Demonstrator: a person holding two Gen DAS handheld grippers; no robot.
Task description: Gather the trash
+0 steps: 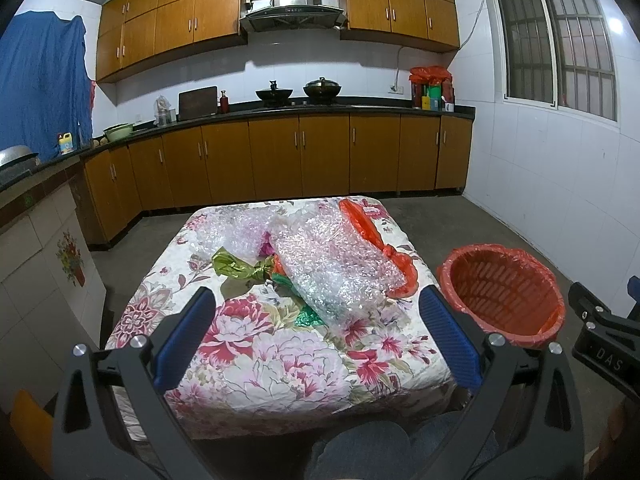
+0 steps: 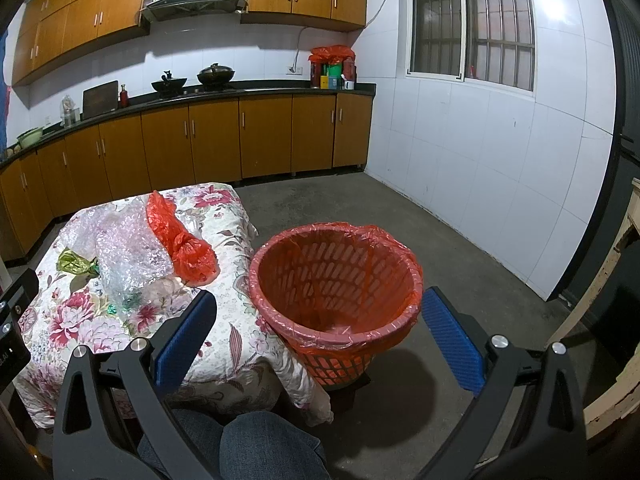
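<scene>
We hold our left gripper (image 1: 316,332) above the near edge of the small table draped in a white cloth printed with pink and red flowers (image 1: 280,360), its blue-padded fingers (image 1: 186,336) spread wide apart with nothing between them. The trash lies in a loose pile toward the far half of the cloth. A large crumpled sheet of clear bubble wrap (image 1: 336,268) sits at the centre, running from twelve o'clock down toward six. A second, smaller wad of clear bubble wrap (image 1: 236,232) lies at its ten o'clock, touching it. A twisted piece of shiny olive-green foil (image 1: 240,266) rests at nine o'clock of the big sheet, and a scrap of bright green foil (image 1: 308,316) pokes out from under its near end. A knotted red plastic bag (image 1: 380,244) stretches along the sheet's three o'clock side, touching it.

Our right gripper (image 2: 318,336) hovers in front of the round red plastic lattice basket lined with a red plastic bag (image 2: 336,276), its blue-padded fingers (image 2: 452,340) equally wide apart and holding nothing. The basket stands on the grey concrete floor (image 2: 400,216) just beside the table, at three o'clock of the pile.
</scene>
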